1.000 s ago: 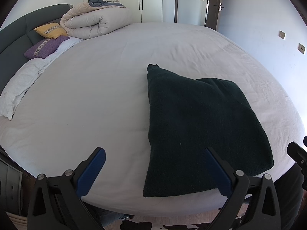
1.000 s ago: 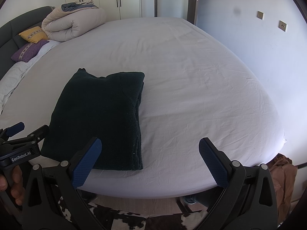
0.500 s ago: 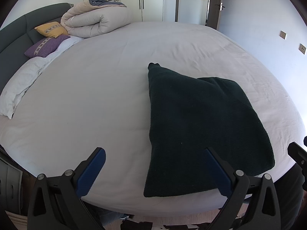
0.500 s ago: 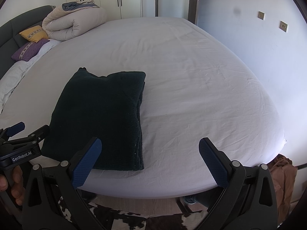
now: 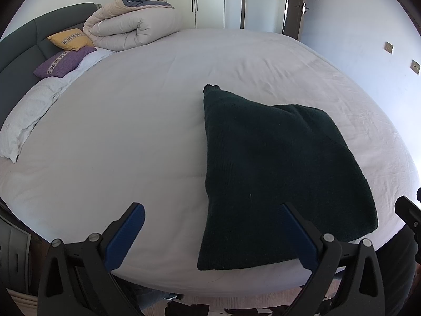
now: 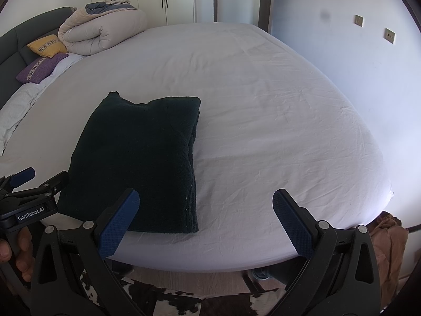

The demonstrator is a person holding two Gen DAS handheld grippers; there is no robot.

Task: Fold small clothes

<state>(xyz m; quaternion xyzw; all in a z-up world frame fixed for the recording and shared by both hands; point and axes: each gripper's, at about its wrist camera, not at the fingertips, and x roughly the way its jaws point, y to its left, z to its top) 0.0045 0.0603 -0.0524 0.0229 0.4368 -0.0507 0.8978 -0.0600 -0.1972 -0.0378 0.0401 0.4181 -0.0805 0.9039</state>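
A dark green knitted garment (image 5: 276, 168) lies folded into a thick rectangle near the front edge of the bed; it also shows in the right wrist view (image 6: 139, 158). My left gripper (image 5: 213, 226) is open and empty, held just off the bed's front edge, its right finger over the garment's near part. My right gripper (image 6: 206, 214) is open and empty, to the right of the garment above the bare sheet. The left gripper also shows in the right wrist view (image 6: 31, 184), at the garment's near left corner.
The bed has a white sheet (image 6: 276, 100). A rolled duvet (image 5: 134, 29), a yellow cushion (image 5: 69, 39), a purple cushion (image 5: 63, 62) and a white pillow (image 5: 23, 121) lie at the far left. A wall (image 6: 368, 52) is on the right. A cowhide rug (image 6: 189, 302) lies below.
Both views have shifted very slightly closer to the bed. The garment has not moved and both grippers stay open.
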